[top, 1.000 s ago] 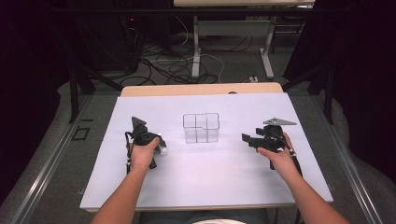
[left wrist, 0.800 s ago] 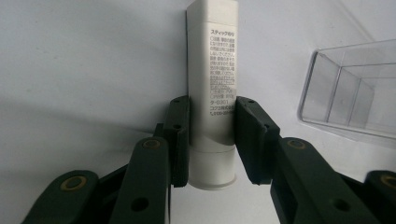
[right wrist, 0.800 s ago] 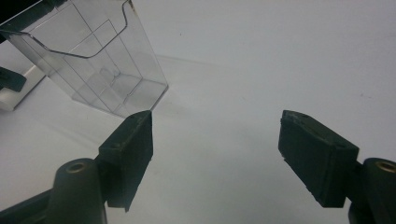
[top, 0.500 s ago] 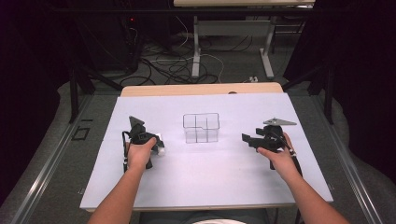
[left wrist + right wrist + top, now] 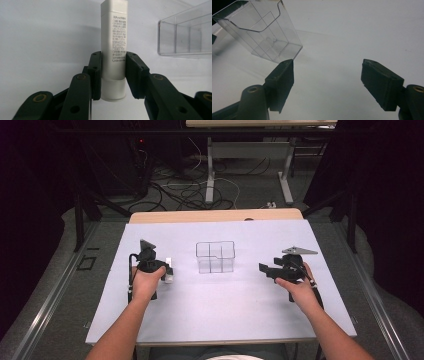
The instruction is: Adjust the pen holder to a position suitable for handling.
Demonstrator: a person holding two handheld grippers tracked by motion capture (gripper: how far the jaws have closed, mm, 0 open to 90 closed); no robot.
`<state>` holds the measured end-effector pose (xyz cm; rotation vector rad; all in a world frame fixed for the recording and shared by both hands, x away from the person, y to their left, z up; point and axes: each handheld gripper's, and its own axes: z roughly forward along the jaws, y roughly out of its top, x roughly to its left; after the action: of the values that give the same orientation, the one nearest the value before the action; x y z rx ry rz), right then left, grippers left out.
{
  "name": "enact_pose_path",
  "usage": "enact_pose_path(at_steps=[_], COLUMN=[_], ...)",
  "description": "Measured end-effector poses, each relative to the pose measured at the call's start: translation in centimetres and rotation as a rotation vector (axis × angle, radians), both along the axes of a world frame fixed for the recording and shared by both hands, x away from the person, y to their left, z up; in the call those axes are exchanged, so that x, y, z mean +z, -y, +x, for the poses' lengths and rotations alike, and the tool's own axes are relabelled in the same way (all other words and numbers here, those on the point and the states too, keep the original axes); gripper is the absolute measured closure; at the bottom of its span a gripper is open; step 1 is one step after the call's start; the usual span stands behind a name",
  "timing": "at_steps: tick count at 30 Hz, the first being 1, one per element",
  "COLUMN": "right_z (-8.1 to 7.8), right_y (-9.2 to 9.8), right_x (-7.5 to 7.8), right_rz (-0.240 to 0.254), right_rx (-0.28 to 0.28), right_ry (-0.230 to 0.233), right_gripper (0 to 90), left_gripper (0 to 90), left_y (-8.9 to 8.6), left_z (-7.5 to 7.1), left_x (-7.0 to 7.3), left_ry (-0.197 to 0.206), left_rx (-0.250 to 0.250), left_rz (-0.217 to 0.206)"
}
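A white-covered bench point(image 5: 225, 305) carries the scene. At its centre stands a clear organizer point(image 5: 215, 256), divided into compartments, upright and apart from both hands. At nine o'clock of the organizer, the left claw point(image 5: 169, 271) is clenched on a white glue stick point(image 5: 113, 50), its pads pressing both sides of the tube just above the cap, printed label facing up. At three o'clock, the right claw point(image 5: 264, 269) hovers released, jaws spread with nothing between them, pointing toward the organizer.
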<state>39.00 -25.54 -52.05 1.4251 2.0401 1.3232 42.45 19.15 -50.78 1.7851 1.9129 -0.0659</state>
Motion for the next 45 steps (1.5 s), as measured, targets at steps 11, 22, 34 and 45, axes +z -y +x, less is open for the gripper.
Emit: enact_pose_path(at_steps=[11, 22, 34, 45], right_z=[0.0, -0.4, -1.8, -4.0], right_y=[0.0, -0.9, -3.9, -7.5], right_x=[0.2, 0.6, 2.0, 2.4], right_rz=[-0.009, -0.147, -0.304, -0.536], right_rx=[0.011, 0.123, 0.345, 0.53], right_ry=[0.013, 0.072, 0.134, 0.278], right_gripper=[27.1, 27.3, 15.3, 15.8], left_gripper=[68.3, 68.3, 68.3, 68.3], left_y=[1.2, 1.8, 3.5, 5.2], left_z=[-1.4, -2.7, -4.3, -4.8], left_x=[2.2, 3.8, 3.8, 3.4], left_ry=[0.163, 0.17, 0.141, 0.12], left_rx=[-0.267, -0.498, -0.678, -0.71], left_rz=[0.231, 0.318, 0.32, 0.265])
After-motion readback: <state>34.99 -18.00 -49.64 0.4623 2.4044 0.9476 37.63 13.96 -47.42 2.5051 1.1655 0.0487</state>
